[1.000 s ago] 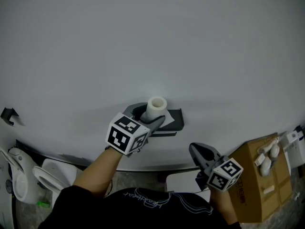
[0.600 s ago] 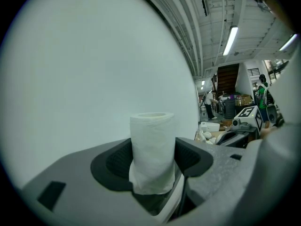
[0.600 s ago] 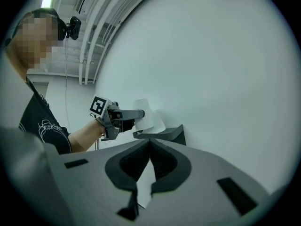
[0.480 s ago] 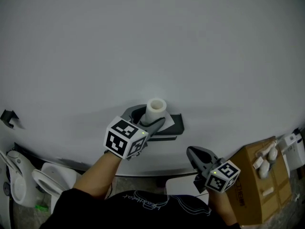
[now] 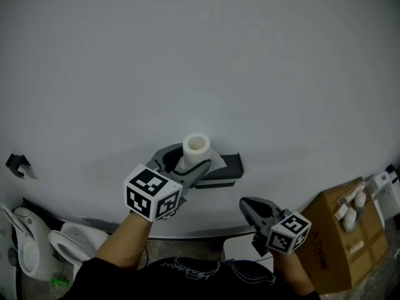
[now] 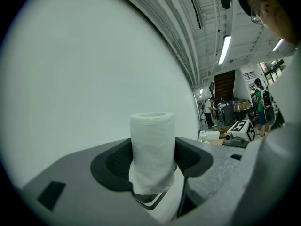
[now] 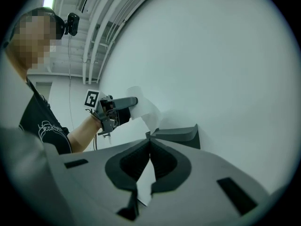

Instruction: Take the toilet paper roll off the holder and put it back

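white toilet paper roll [image 5: 196, 149] is pinched in the left gripper [image 5: 185, 162], mid-frame above the dark grey wall holder [image 5: 228, 166]. right gripper [image 5: 245, 205] jaws are pressed together, empty. the soft roll might squash and slip.

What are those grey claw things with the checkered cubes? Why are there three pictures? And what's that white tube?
There's no robot here. A person holds a grabbing tool in each hand, and the patterned cubes are part of the tools. One picture comes from a camera on the person's head, looking down. The other two come from small cameras riding on each tool, looking along its jaws. The left gripper is closed on the white tube, which is a toilet paper roll. It holds the roll upright just above the dark holder on the white wall. The right gripper is shut with nothing in it. Low down you can also see a toilet and a cardboard box.
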Action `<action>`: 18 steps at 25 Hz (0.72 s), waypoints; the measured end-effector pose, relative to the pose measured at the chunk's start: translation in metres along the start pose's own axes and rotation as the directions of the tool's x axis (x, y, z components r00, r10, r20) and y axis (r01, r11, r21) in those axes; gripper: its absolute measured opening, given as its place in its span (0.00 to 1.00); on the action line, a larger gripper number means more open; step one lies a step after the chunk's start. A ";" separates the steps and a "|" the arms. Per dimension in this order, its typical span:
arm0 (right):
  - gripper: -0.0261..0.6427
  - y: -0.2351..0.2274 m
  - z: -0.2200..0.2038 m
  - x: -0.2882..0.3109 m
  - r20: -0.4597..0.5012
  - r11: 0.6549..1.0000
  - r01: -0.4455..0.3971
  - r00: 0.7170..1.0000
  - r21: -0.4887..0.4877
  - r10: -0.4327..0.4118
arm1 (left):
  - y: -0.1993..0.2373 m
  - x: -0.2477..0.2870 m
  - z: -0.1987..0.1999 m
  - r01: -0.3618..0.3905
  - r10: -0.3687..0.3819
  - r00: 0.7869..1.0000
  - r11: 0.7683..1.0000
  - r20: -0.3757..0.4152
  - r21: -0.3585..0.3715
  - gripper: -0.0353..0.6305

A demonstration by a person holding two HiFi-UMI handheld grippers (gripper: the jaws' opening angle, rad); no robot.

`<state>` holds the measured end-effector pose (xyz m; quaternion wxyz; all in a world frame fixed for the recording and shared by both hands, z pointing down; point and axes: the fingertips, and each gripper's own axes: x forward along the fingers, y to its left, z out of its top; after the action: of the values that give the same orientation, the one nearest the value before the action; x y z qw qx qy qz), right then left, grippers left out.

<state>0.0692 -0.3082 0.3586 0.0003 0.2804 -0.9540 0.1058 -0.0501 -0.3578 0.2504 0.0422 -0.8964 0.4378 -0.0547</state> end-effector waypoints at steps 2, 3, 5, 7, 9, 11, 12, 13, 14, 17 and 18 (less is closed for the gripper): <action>0.05 0.008 0.001 0.000 0.001 1.000 -0.003 1.000 -0.007 0.003 | -0.003 -0.012 0.008 0.004 -0.004 1.000 1.000 0.017 0.001 0.46; 0.05 0.012 0.001 0.000 0.001 1.000 -0.003 1.000 -0.010 0.003 | -0.004 -0.018 0.011 0.011 -0.011 1.000 1.000 0.026 -0.005 0.46; 0.05 0.021 0.000 -0.002 -0.006 1.000 -0.004 1.000 -0.013 0.004 | -0.009 -0.031 0.015 0.026 -0.025 0.999 0.999 0.043 -0.025 0.46; 0.05 0.028 -0.004 -0.004 -0.014 1.000 -0.002 1.000 -0.011 0.002 | -0.014 -0.043 0.017 0.035 -0.033 0.998 0.998 0.059 -0.044 0.46; 0.05 0.035 -0.009 -0.006 -0.021 1.000 -0.003 1.000 -0.006 0.003 | -0.020 -0.056 0.017 0.044 -0.039 0.996 0.997 0.075 -0.064 0.46; 0.05 0.044 -0.014 -0.008 -0.029 1.000 -0.005 1.000 -0.002 0.005 | -0.026 -0.069 0.016 0.053 -0.046 0.995 0.995 0.084 -0.079 0.46; 0.05 0.049 -0.016 -0.010 -0.032 1.000 -0.007 0.999 -0.002 0.007 | -0.030 -0.075 0.015 0.054 -0.047 0.995 0.995 0.086 -0.082 0.46; 0.05 0.053 -0.018 -0.011 -0.034 1.000 -0.007 0.999 -0.004 0.007 | -0.033 -0.081 0.013 0.055 -0.047 0.995 0.995 0.088 -0.085 0.46; 0.05 0.058 -0.019 -0.013 -0.036 1.000 -0.006 0.999 -0.006 0.006 | -0.036 -0.086 0.011 0.055 -0.047 0.995 0.994 0.089 -0.090 0.46; 0.05 0.072 -0.020 -0.018 -0.033 1.000 0.000 0.999 -0.010 0.000 | -0.047 -0.098 -0.002 0.060 -0.051 0.995 0.992 0.082 -0.109 0.46; 0.05 0.076 -0.021 -0.020 -0.030 1.000 0.004 1.000 -0.010 -0.004 | -0.051 -0.102 -0.008 0.065 -0.057 0.995 0.991 0.077 -0.116 0.46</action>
<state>0.0443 -0.2309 0.3631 0.0164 0.2807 -0.9538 0.1054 -0.0732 -0.2465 0.2583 0.0033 -0.9117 0.4109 0.0030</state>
